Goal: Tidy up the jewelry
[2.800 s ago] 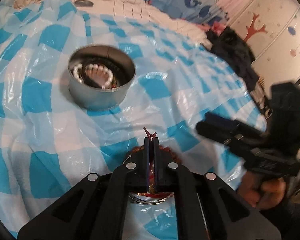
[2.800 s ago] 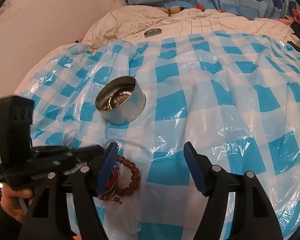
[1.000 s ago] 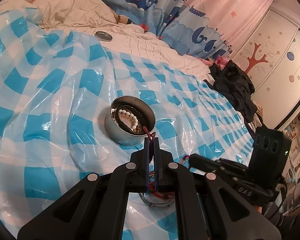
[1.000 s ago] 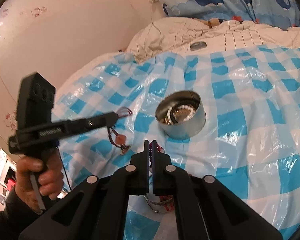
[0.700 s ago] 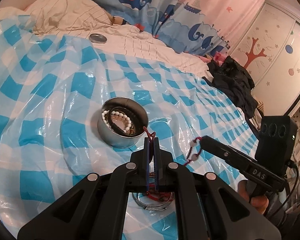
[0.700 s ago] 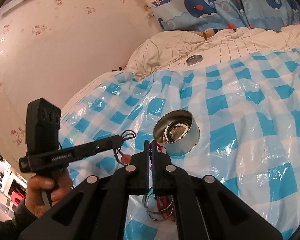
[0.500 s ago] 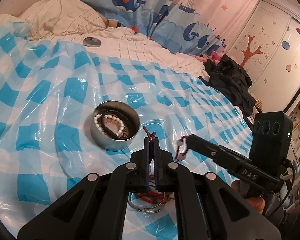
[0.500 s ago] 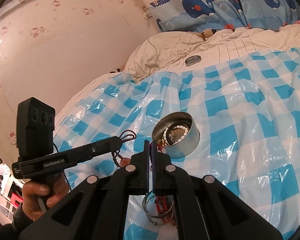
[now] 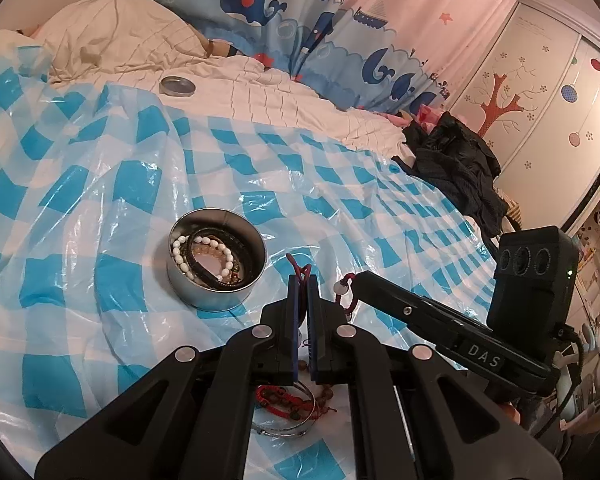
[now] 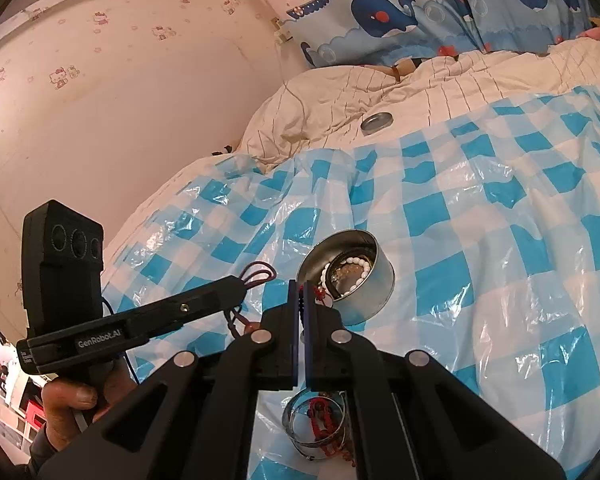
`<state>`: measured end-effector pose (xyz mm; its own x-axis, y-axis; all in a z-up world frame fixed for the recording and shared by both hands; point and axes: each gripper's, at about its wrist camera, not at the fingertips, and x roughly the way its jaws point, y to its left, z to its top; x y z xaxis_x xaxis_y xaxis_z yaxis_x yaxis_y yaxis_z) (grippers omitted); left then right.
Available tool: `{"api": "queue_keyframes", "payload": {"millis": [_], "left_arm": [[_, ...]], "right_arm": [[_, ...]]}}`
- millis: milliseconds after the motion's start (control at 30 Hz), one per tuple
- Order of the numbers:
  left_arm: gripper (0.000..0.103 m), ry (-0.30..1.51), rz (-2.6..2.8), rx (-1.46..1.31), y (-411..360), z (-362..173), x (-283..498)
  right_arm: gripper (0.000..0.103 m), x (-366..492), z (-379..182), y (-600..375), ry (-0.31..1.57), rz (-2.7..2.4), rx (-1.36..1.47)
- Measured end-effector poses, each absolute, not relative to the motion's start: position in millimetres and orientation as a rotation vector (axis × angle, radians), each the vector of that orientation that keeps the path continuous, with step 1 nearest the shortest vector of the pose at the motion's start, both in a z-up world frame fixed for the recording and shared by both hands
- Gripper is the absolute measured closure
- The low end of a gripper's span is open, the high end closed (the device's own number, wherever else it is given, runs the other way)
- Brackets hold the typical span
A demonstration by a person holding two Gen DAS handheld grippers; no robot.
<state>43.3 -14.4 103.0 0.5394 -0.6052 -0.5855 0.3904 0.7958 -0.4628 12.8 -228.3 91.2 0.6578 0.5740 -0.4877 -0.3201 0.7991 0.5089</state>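
A round metal tin (image 9: 216,280) (image 10: 374,280) sits on the blue-checked plastic sheet (image 9: 100,200) and holds a white bead bracelet (image 9: 180,258) and dark bracelets. My left gripper (image 9: 303,284) (image 10: 242,285) is shut on a dark red cord (image 9: 300,270) whose loops (image 10: 258,272) poke out past its tips. My right gripper (image 10: 302,294) (image 9: 358,280) is shut on a red cord with a pale bead (image 9: 342,289). Both hang above the sheet, just in front of the tin. Whether the two cords are one piece I cannot tell. A silver bangle (image 9: 300,430) (image 10: 296,412) with red string bracelets (image 9: 284,398) lies beneath the grippers.
The tin's lid (image 9: 177,86) (image 10: 376,122) lies far back on the cream quilt (image 9: 112,44). Dark clothes (image 9: 456,168) are heaped at the bed's right edge beside a wardrobe (image 9: 540,92). A wall (image 10: 120,120) runs along the left. A hand (image 10: 72,396) grips the left handle.
The right gripper, open over a brown bead bracelet earlier, is now shut on a red cord. Both grippers have lifted off the sheet with their cords, and the tin looks farther away.
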Motion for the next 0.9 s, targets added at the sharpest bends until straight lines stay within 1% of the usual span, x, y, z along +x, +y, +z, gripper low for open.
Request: {"api": "queue_keyframes", "payload": {"millis": [333, 900], "left_arm": [[0.1, 0.809, -0.612, -0.281, -28.9, 100.4, 48.7], [0.1, 0.81, -0.614, -0.277, -32.5, 99.3, 51.1]], "right_arm": [[0.1, 12.4, 95.3, -234.0, 0.669, 0.514, 0.414], [0.1, 12.9, 99.9, -235.0, 0.66, 0.52, 0.411]]}}
